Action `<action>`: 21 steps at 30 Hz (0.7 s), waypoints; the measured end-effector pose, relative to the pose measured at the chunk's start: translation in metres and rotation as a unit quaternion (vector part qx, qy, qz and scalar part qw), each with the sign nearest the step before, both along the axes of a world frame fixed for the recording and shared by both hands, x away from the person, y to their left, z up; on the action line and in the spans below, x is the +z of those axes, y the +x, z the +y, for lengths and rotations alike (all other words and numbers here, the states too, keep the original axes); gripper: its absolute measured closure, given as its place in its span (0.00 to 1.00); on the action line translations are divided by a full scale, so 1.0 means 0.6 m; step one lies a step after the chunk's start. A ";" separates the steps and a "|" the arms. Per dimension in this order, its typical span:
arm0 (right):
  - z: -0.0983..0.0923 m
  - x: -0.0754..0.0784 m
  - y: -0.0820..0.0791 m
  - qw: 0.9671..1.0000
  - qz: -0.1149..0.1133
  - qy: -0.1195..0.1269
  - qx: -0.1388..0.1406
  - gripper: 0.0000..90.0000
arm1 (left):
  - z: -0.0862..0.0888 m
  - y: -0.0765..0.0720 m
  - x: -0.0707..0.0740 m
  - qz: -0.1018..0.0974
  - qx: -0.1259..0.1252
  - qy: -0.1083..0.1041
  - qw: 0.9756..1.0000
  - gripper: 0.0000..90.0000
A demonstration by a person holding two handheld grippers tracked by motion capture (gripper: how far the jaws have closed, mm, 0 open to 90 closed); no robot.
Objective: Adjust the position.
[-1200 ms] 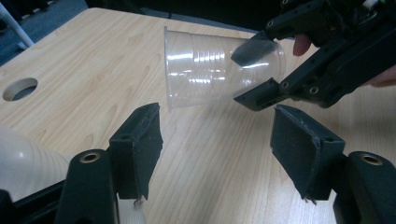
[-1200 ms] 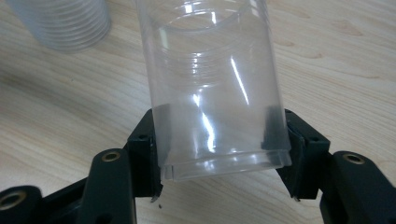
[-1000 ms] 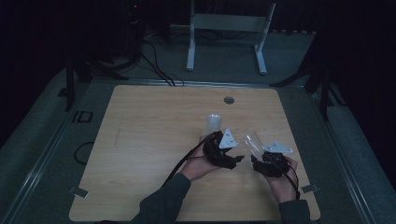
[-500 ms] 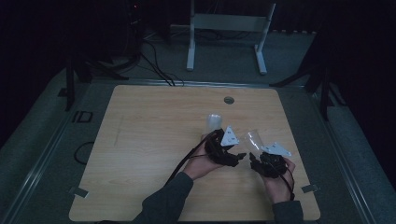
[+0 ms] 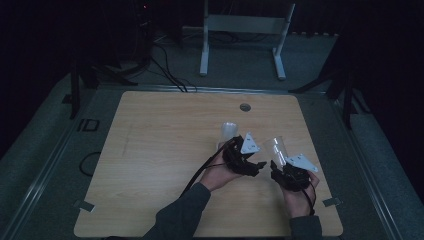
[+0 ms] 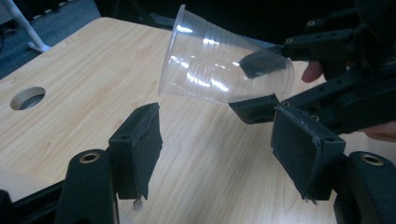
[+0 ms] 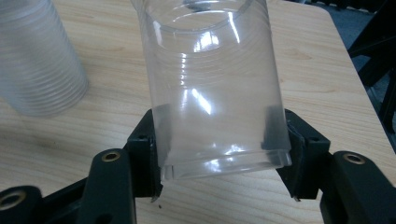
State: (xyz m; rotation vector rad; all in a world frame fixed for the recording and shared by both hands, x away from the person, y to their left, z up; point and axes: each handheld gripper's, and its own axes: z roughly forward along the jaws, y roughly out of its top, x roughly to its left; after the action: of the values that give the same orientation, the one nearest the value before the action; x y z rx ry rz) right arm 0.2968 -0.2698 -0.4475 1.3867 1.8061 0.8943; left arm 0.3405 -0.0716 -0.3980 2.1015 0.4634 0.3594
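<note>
Left claw is hovering spread and empty at lower centre of the high view, just right of the stack of cups standing on the counter. Further right, the right claw is pinching the clear cup's base, tilting it above the counter.

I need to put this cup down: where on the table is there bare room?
The left half of the table is bare, as is the strip behind the round hole. It is crowded at the right front, around the cup stack, the clear cup and both hands.
</note>
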 end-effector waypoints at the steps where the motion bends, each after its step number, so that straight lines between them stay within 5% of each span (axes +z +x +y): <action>1: 0.000 0.000 0.000 1.000 -0.002 0.002 -0.002 0.46 | -0.001 0.001 0.001 0.002 0.001 -0.003 1.000 0.37; 21: 0.005 -0.007 -0.015 0.998 -0.051 0.005 -0.032 0.46 | -0.022 0.014 0.003 0.022 0.008 -0.020 1.000 0.35</action>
State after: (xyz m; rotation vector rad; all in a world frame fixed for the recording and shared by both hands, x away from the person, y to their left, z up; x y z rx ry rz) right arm 0.2879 -0.2669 -0.4515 1.3717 1.6737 0.9253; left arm 0.3488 -0.0850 -0.3960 2.0707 0.5103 0.3102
